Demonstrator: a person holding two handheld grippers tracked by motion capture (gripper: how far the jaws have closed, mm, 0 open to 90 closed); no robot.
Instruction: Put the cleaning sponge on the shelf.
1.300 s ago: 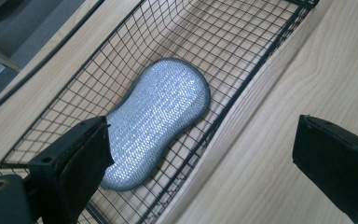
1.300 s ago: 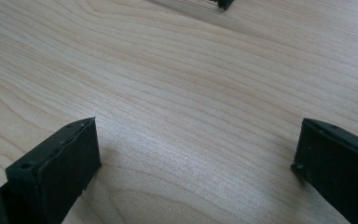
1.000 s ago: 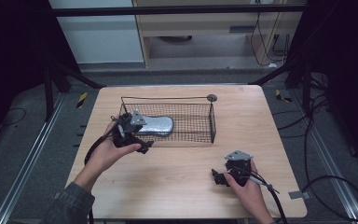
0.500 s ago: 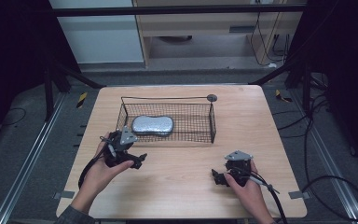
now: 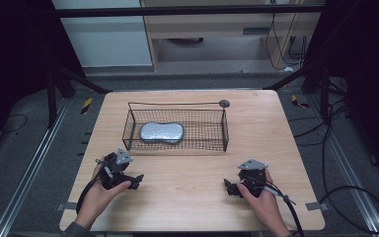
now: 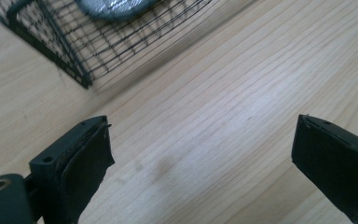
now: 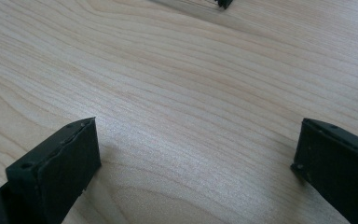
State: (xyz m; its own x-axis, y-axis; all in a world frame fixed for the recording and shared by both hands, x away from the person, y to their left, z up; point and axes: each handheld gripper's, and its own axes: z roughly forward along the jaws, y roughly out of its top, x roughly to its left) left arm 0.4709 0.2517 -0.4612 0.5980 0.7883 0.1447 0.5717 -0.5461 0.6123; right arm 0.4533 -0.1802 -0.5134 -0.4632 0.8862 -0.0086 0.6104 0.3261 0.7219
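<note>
A silver-grey oblong pouch [image 5: 161, 132] lies inside the black wire basket [image 5: 212, 129] at the middle of the wooden table. The pouch [image 6: 116, 7] and a basket corner [image 6: 81, 77] show at the top of the left gripper view. My left gripper [image 5: 128, 180] rests near the front left of the table, open, jaws wide apart over bare wood [image 6: 200, 154]. At the front right my right gripper [image 5: 232, 187] is open too, with nothing between its jaws [image 7: 196, 158].
The light wooden table [image 5: 192, 197] has bare surface in front of the basket and between the two grippers. A small round knob [image 5: 224, 103] stands at the basket's back right corner. Cables [image 5: 291, 212] trail from both grippers toward the front edge.
The left gripper let go of the pouch, which now lies in the basket, and drew back toward the front left of the table. The right gripper stayed put.
</note>
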